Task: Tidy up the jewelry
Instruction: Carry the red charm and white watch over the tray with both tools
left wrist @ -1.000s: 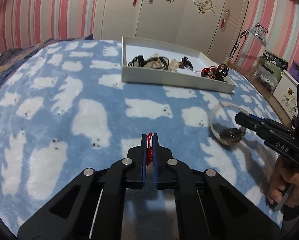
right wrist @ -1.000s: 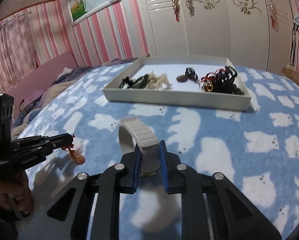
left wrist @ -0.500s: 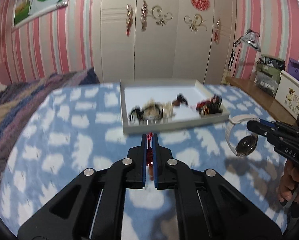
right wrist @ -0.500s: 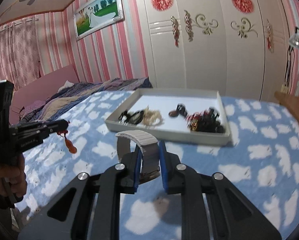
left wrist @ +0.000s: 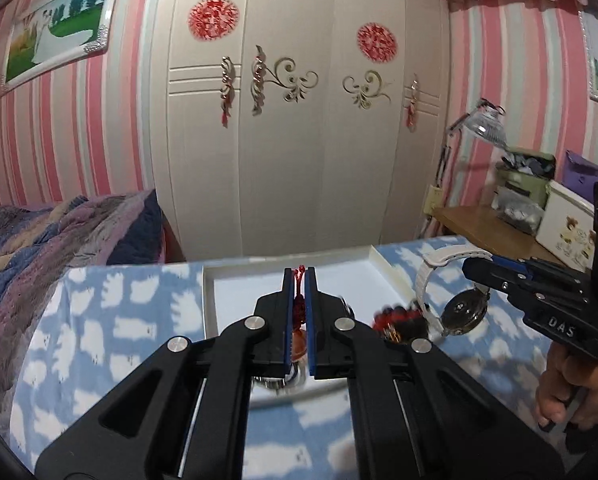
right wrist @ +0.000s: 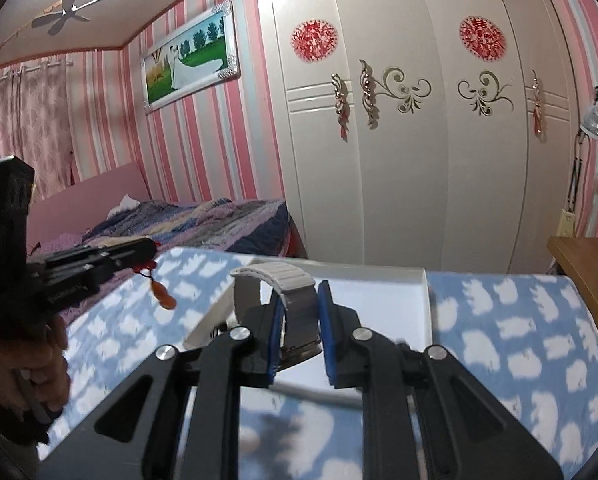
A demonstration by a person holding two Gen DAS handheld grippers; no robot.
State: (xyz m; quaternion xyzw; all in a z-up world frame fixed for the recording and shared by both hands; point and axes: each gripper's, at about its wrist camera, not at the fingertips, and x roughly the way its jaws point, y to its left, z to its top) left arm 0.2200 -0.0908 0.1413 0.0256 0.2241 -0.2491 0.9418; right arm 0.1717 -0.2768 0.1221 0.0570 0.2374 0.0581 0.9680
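Observation:
My left gripper (left wrist: 299,276) is shut on a red knotted cord with an orange pendant (left wrist: 298,340) hanging below the pads; from the right wrist view the pendant (right wrist: 163,298) dangles under that gripper (right wrist: 149,246). My right gripper (right wrist: 299,304) is shut on a grey-strapped wristwatch (right wrist: 295,300); in the left wrist view the watch (left wrist: 461,316) hangs from it (left wrist: 469,270) at the right. Both are raised above the white tray (left wrist: 387,268), which lies on the blue blanket and holds red and black jewelry (left wrist: 399,320).
The blanket with white bear shapes (right wrist: 519,340) covers the surface. A striped quilt (left wrist: 59,232) lies on the bed at left. A wooden desk (left wrist: 487,224) with boxes and a lamp stands at right. White wardrobe doors (left wrist: 299,120) fill the background.
Both grippers have risen with their loads and come closer over the tray; the views now look level at the wardrobe. The tray has slid down toward the fingers in both views.

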